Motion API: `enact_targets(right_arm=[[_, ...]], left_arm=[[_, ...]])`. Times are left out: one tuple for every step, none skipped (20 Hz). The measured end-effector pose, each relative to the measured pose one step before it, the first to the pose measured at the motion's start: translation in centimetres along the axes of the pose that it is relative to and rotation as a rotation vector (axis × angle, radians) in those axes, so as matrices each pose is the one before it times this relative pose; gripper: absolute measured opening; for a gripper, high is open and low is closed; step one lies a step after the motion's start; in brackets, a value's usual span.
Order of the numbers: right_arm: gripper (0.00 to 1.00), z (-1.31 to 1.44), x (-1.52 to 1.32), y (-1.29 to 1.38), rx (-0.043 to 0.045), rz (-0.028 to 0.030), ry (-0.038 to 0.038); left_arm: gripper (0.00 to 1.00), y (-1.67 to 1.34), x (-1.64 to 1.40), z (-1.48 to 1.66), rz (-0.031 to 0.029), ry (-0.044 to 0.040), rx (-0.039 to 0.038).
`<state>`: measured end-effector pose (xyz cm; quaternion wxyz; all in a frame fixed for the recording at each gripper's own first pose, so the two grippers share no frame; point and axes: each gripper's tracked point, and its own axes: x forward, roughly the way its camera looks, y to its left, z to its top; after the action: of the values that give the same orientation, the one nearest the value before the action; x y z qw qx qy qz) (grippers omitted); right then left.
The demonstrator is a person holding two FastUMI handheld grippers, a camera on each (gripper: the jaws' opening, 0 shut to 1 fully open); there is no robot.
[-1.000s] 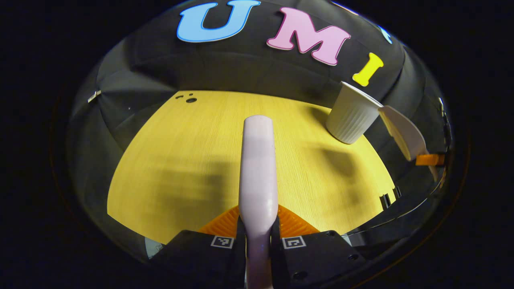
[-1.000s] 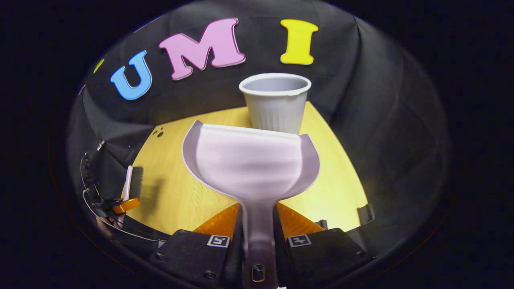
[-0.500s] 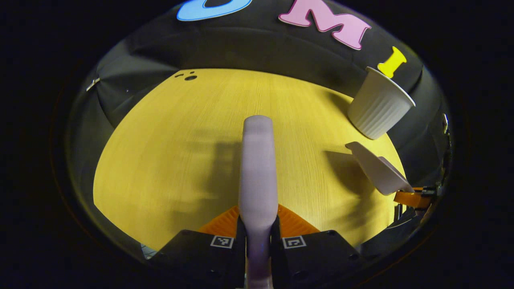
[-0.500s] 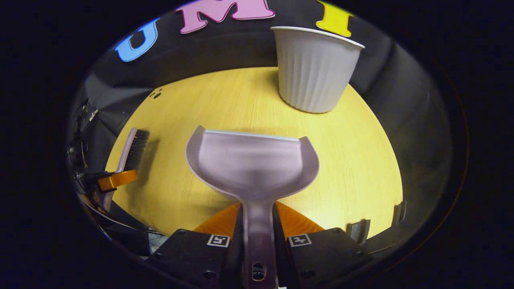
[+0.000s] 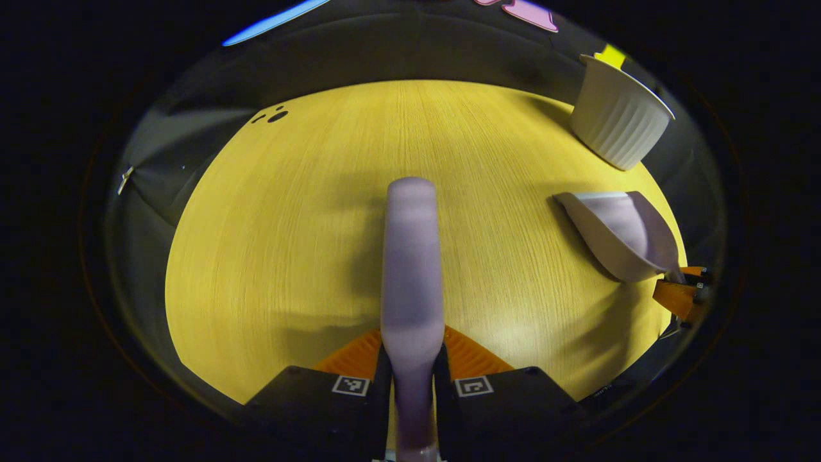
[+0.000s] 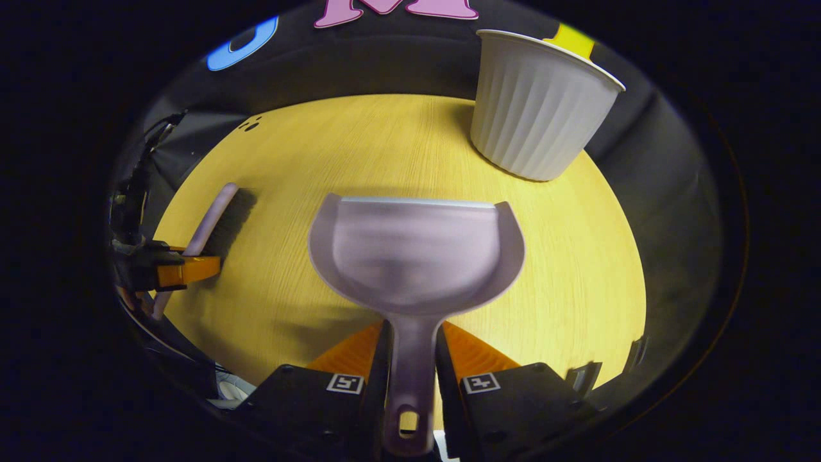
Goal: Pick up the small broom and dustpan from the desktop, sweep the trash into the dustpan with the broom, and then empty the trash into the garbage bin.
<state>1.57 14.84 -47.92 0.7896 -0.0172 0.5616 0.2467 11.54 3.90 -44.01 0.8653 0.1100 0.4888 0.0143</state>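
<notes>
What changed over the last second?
The pale plastic dustpan came away from above the white ribbed bin and down toward the yellow wooden desktop. Both views tilted downward. Unchanged: right gripper clamps the dustpan handle, left gripper the pale broom.

A yellow wood-grain tabletop (image 5: 295,256) spreads wide under the light. Small dark round holes (image 5: 272,117) sit near its far edge. Black booth cloth (image 6: 397,58) hangs behind it.

No legible text, brand, number or label is found. Small square black-and-white coded markers (image 5: 351,385) are noted on each gripper's black housing beside the jaws; no characters can be read from them.
</notes>
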Motion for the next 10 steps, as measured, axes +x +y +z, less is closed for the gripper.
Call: enact_targets(right_arm=[[0.42, -0.002, 0.299, 0.268, 0.00992, 0.00999, -0.00154], [0.45, 0.131, -0.190, 0.293, 0.00856, 0.00613, -0.00145], [0.48, 0.105, -0.033, 0.108, 0.00567, 0.00590, -0.00001], [0.48, 0.020, -0.137, 0.183, 0.00621, 0.00918, -0.00450], [0.56, 0.331, -0.167, 0.272, 0.00994, 0.00684, -0.00920], [0.70, 0.368, -0.198, 0.000, 0.00873, -0.00114, -0.01395], [0.83, 0.438, -0.373, -0.096, 0.00524, -0.00612, -0.01654], [0.97, 0.327, -0.516, -0.042, 0.00541, -0.00857, -0.01396], [0.97, 0.605, -0.627, -0.037, 0.00627, -0.00645, -0.02540], [0.98, 0.760, -0.773, -0.193, 0.00379, -0.00931, -0.03154]], left_arm=[[0.37, -0.087, -0.056, 0.202, 0.00086, -0.00430, 0.00990], [0.39, -0.226, -0.048, 0.388, 0.00291, -0.01002, 0.01202], [0.47, 0.077, -0.124, 0.311, 0.00155, -0.01169, 0.01322], [0.54, 0.101, -0.298, 0.289, -0.00047, -0.01638, 0.00880], [0.69, 0.040, -0.658, 0.315, 0.00104, -0.02120, 0.00563], [0.84, 0.113, -0.758, 0.267, 0.00074, -0.02215, 0.00551], [1.00, 0.240, -0.794, 0.399, 0.01241, -0.02297, 0.01236], [0.95, 0.543, -0.985, 0.388, 0.01764, -0.03087, 0.01635], [0.96, 0.534, -1.169, 0.612, 0.02179, -0.04294, 0.01223], [0.98, 0.357, -1.454, 0.790, 0.01493, -0.04834, 0.00332]])
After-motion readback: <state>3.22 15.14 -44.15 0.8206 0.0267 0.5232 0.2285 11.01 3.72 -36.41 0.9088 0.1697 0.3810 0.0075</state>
